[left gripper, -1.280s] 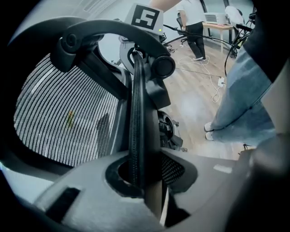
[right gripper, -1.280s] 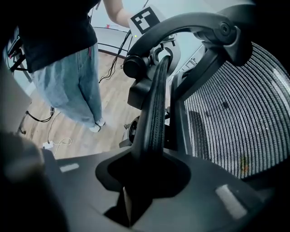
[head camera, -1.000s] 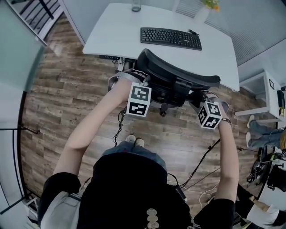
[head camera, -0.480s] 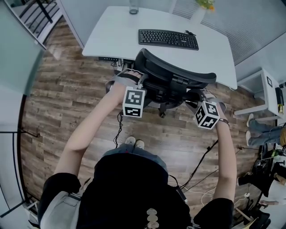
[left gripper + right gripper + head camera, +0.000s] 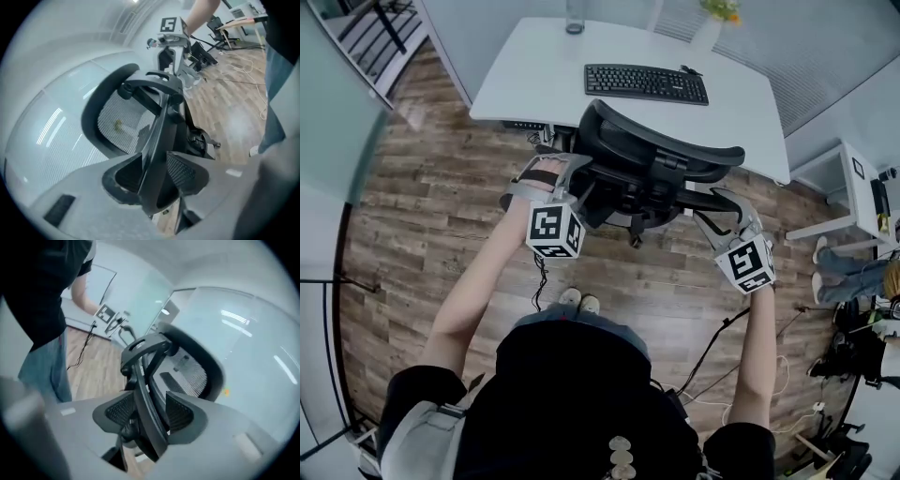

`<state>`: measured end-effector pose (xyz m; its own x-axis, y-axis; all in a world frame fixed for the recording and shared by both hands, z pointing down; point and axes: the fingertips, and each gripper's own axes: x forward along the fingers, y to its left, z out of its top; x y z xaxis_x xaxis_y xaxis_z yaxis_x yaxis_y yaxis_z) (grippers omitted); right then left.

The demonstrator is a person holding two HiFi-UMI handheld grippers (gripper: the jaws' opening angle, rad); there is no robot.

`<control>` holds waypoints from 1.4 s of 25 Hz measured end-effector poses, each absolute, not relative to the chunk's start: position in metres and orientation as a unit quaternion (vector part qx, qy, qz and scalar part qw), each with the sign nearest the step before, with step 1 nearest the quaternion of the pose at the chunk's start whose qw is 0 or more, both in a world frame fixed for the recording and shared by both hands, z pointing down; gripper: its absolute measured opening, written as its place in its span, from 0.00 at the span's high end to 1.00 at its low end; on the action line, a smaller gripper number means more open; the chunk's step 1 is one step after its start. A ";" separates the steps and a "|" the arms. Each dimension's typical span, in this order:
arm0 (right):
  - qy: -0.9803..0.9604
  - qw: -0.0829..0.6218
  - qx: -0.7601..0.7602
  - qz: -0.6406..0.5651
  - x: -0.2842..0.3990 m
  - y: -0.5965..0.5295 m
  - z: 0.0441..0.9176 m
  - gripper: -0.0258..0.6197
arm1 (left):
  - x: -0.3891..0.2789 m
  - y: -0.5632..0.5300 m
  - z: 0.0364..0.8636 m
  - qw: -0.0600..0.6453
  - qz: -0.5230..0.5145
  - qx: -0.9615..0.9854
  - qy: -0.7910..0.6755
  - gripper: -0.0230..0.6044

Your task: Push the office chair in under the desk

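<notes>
**Both grippers are letting go, and the chair is straight ahead of them**

The left gripper (image 5: pixel 154 174) has its jaws partly apart. They have just been opening. The left chair arm (image 5: pixel 158 133) is in the gap between them, but the pads do not look like they squeeze it now.

The right gripper (image 5: pixel 149 414) has its jaws very wide. They have just been opening too. The right chair arm (image 5: pixel 143 380) is between them, with room on both sides.

Each chair arm is a long dark bar. It runs straight away from its gripper, the same way the jaws point. So each gripper can slide back off its bar, toward the person, and I think nothing will catch.

The office chair (image 5: pixel 656 159) sits between the two grippers and a little in front of them. Both grippers are about as near to it as each other. Its curved back is right at the edge of the desk (image 5: pixel 534 75), and its seat looks tucked under the top.

The desk is just past the chair. It looks like the push is as good as done. If the chair needs more, the push goes straight ahead, toward the desk.
</notes>
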<state>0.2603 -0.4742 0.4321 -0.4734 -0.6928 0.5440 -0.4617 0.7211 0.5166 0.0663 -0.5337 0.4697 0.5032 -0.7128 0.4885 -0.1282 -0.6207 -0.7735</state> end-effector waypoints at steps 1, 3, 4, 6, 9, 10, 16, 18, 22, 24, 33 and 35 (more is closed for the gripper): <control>-0.852 0.345 0.371 -0.136 0.262 -0.474 0.423 0.61 | 0.064 -0.532 0.464 0.340 -0.402 -0.802 0.281 0.70; -0.860 0.265 0.425 -0.101 0.268 -0.474 0.407 0.62 | 0.060 -0.529 0.448 0.330 -0.356 -0.815 0.318 0.76; -0.861 0.224 0.449 -0.085 0.272 -0.474 0.400 0.63 | 0.057 -0.528 0.440 0.323 -0.329 -0.820 0.337 0.83; -0.856 0.146 0.492 -0.056 0.281 -0.473 0.389 0.66 | 0.053 -0.528 0.425 0.298 -0.284 -0.833 0.371 0.95; -0.836 0.056 0.545 -0.030 0.292 -0.471 0.376 0.72 | 0.052 -0.528 0.409 0.240 -0.226 -0.854 0.402 0.95; -0.826 0.034 0.562 -0.025 0.296 -0.471 0.373 0.75 | 0.052 -0.528 0.403 0.220 -0.200 -0.861 0.412 0.95; -0.769 -0.049 0.638 -0.018 0.311 -0.463 0.363 0.95 | 0.042 -0.532 0.365 0.093 -0.016 -0.877 0.472 0.95; -0.756 -0.069 0.651 -0.014 0.314 -0.460 0.362 0.95 | 0.039 -0.532 0.364 0.063 0.021 -0.877 0.476 0.95; -0.742 -0.076 0.667 -0.009 0.317 -0.455 0.366 0.95 | 0.037 -0.530 0.367 0.052 0.032 -0.875 0.481 0.95; -0.737 -0.079 0.671 -0.006 0.319 -0.452 0.368 0.95 | 0.039 -0.529 0.369 0.057 0.025 -0.875 0.480 0.95; -0.734 -0.067 0.676 -0.002 0.321 -0.451 0.373 0.95 | 0.045 -0.528 0.377 0.061 0.002 -0.877 0.477 0.95; -0.735 -0.066 0.675 -0.001 0.320 -0.452 0.374 0.95 | 0.045 -0.528 0.379 0.061 0.002 -0.877 0.477 0.95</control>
